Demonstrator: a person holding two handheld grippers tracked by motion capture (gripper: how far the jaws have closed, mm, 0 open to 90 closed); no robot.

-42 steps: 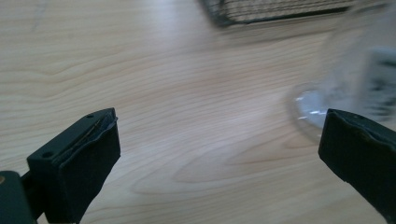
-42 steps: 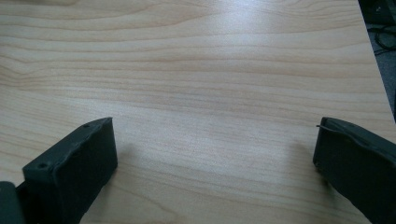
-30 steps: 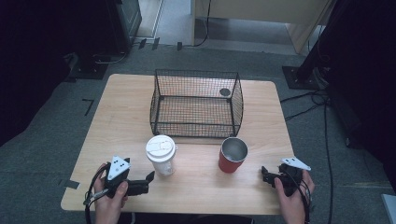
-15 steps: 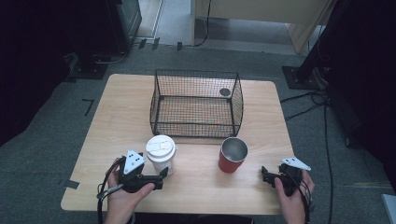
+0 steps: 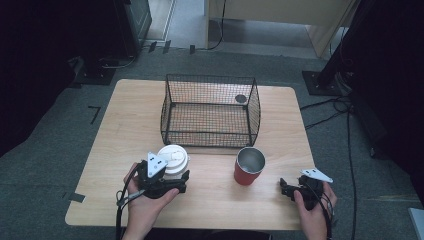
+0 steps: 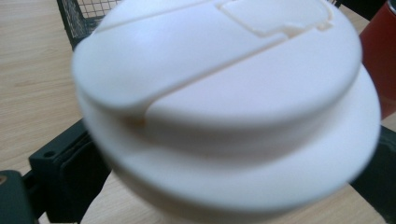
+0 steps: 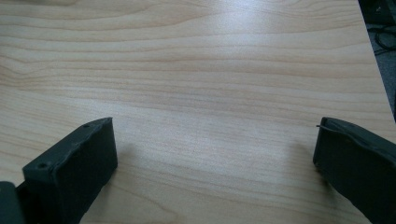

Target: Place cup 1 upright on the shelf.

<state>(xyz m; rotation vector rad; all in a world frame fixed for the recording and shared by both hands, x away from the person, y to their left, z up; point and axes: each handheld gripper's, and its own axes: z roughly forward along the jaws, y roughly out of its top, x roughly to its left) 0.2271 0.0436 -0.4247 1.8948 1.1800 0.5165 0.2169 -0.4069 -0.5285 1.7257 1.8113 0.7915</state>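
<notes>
Pale wooden table carries the work: the left gripper has its jaws wide around the white lidded paper cup, just before the black wire basket. The right gripper rests open beside the red metal cup. Closing too hard could crush the paper cup or tip it.

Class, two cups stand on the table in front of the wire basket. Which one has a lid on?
The white cup, between the left gripper's jaws, wears a white lid. The red cup stands open, its metal inside showing.

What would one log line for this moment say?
left gripper: jaws around white lidded cup | right gripper: open, idle on table | red cup: untouched
</notes>
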